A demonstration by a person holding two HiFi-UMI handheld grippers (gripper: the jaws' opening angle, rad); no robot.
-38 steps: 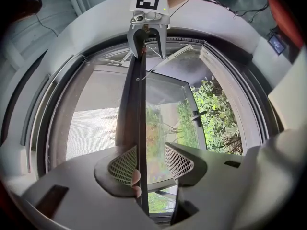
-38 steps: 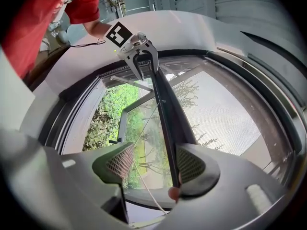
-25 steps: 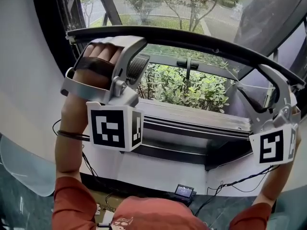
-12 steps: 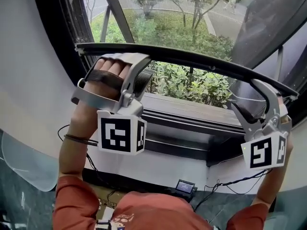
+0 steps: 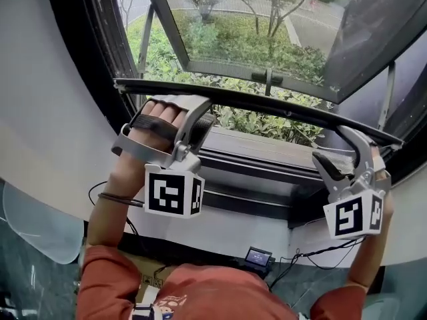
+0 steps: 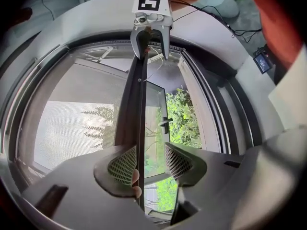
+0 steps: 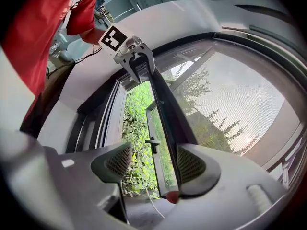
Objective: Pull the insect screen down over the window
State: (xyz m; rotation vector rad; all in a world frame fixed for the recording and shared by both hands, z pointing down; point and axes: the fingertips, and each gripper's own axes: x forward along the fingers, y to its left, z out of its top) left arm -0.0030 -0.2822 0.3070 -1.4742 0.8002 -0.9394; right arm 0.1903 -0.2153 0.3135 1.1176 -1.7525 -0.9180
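Note:
The insect screen's black bottom bar (image 5: 267,105) runs across the window opening, with grey mesh (image 5: 233,39) stretched above it. My left gripper (image 5: 202,112) is hooked over the bar near its left end, and my right gripper (image 5: 331,149) near its right end. In the left gripper view the bar (image 6: 138,109) passes between the open jaws of the left gripper (image 6: 149,159) and lies against one pad. In the right gripper view the bar (image 7: 165,104) rests against one pad of the right gripper (image 7: 151,164), whose jaws also stand apart. An open gap above the sill (image 5: 267,155) shows green bushes.
The outward-opened window sash carries a dark handle (image 5: 267,77). Below the sill lie a white wall, black cables (image 5: 320,252) and a small device (image 5: 257,260). Dark window frame sides (image 5: 87,79) flank the opening.
The bar and both grippers have come down toward the sill, and more mesh shows above the bar. The gap beneath it is narrower.

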